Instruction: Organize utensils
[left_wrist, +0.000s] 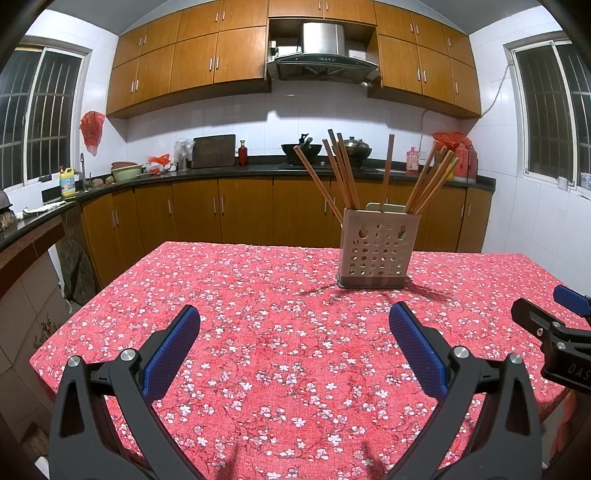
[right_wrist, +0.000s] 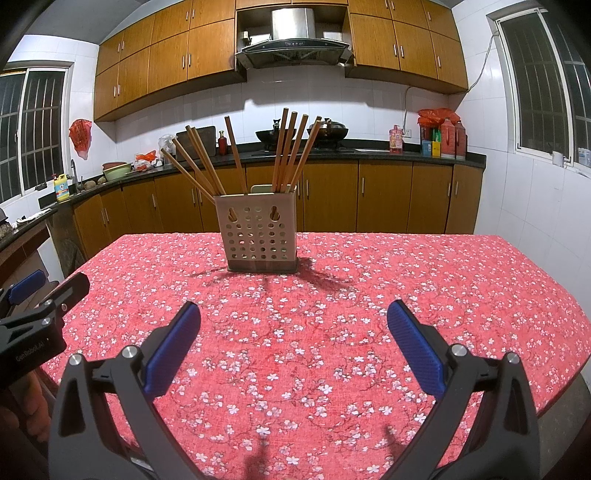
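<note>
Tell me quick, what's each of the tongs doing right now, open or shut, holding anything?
Left tongs: open, holding nothing, above the floral tablecloth.
Right tongs: open, holding nothing, facing the chopstick holder.

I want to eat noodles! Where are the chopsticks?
The chopsticks stand in the holder on the red flowery table, centre-left in the right wrist view, right of centre in the left.

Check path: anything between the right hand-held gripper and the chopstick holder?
Nothing visible. The right hand-held gripper is open, and only bare floral tablecloth lies between it and the chopstick holder. The left hand-held gripper sits off to the side, out of that line.
</note>
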